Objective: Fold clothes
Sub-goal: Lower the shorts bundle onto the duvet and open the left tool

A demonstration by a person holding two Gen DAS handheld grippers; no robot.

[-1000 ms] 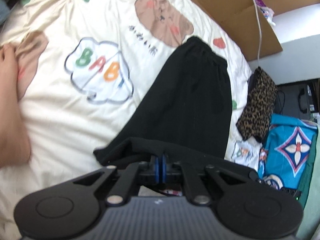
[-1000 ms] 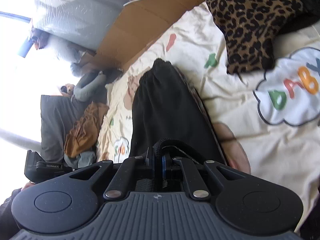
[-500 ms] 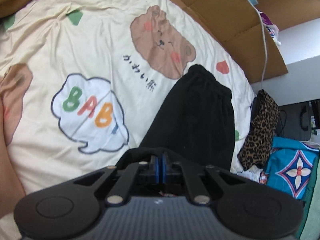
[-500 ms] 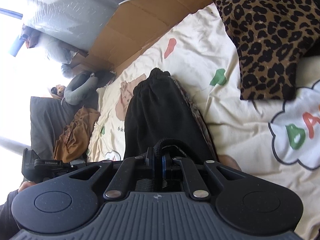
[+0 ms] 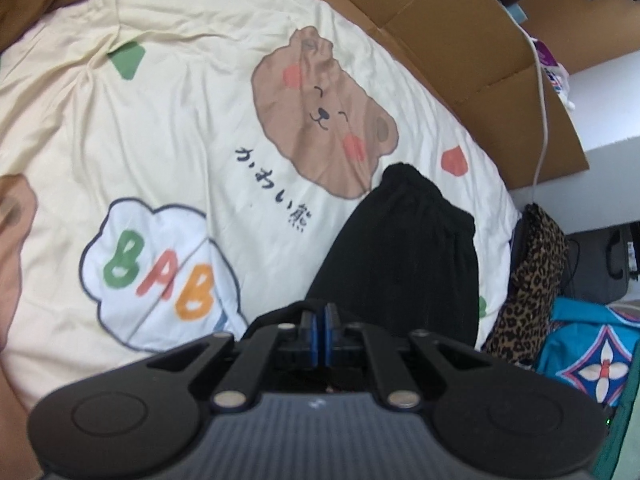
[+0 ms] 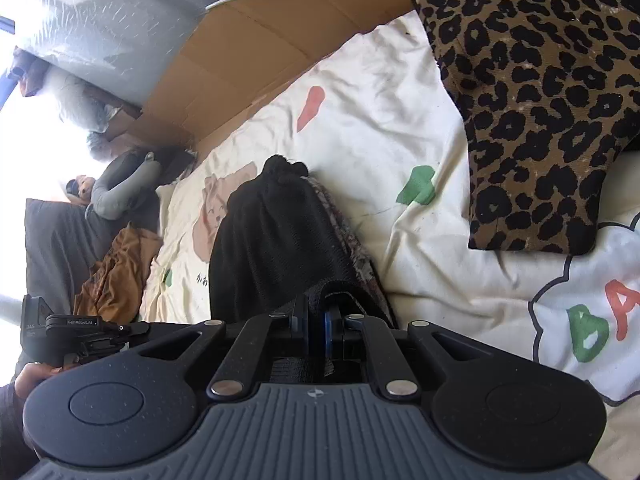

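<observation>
Cream bedding (image 5: 168, 128) with a bear print and a "BAB" cloud is filling both views, with cardboard (image 5: 460, 40) along the upper right of the left wrist frame. I am holding a black garment (image 5: 404, 264) that is lying stretched from the lower centre toward the middle of each frame. My left gripper (image 5: 321, 322) is pressed together and pinching the near edge of the black cloth; my right gripper (image 6: 316, 320) is also closed on a fold of it, at the lower centre of its frame. A leopard-print piece (image 6: 532, 100) is lying apart, at the upper right of the right wrist view. I am judging that I am carrying the near edge over for a fold. Next I am needing to lay this edge evenly on the far end, keeping both corners level, before letting go.
</observation>
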